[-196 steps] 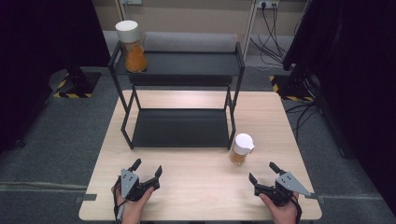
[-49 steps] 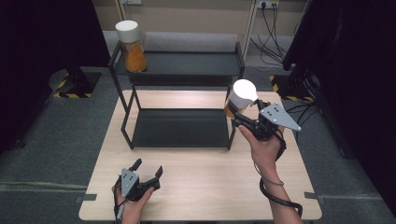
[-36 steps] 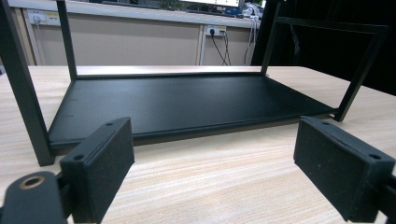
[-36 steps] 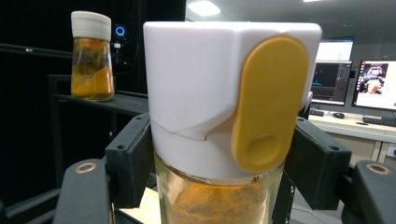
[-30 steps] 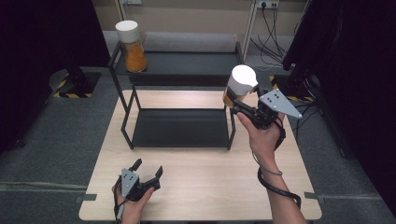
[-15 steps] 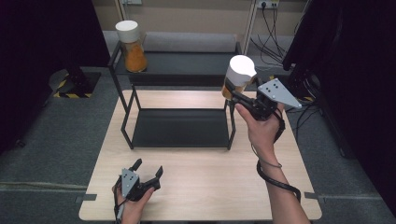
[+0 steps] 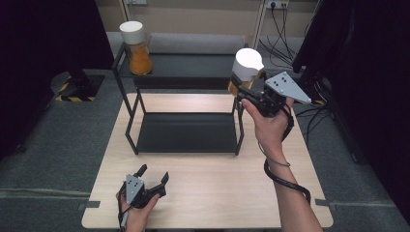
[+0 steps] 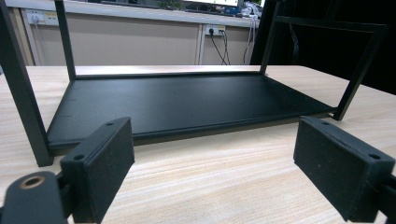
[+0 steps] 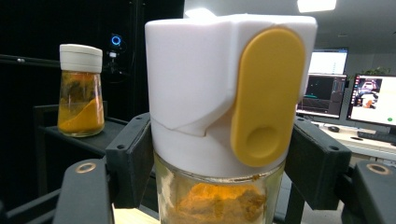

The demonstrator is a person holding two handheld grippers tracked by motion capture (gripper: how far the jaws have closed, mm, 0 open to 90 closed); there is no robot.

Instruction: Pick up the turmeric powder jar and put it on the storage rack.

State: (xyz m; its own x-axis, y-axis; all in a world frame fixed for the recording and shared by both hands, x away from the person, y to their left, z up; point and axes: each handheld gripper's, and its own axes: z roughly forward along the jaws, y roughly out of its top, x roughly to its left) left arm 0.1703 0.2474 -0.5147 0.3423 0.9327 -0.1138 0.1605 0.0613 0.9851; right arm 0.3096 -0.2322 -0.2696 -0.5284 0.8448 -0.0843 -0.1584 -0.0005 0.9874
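My right gripper [image 7: 240, 86] was clamped on a spice jar [image 9: 224, 116] — orange powder inside, white cap — held above the black shelf's [image 7: 188, 131] right end. A second jar [image 7: 135, 46] stood at its top-left corner.

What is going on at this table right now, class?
A person holds a gripper in each hand. The right gripper is shut on a spice jar with a white cap and orange powder, held in the air by the right end of the black rack's top shelf. A second jar stands on that shelf's left end. The left gripper rests open near the table's front edge, holding nothing.
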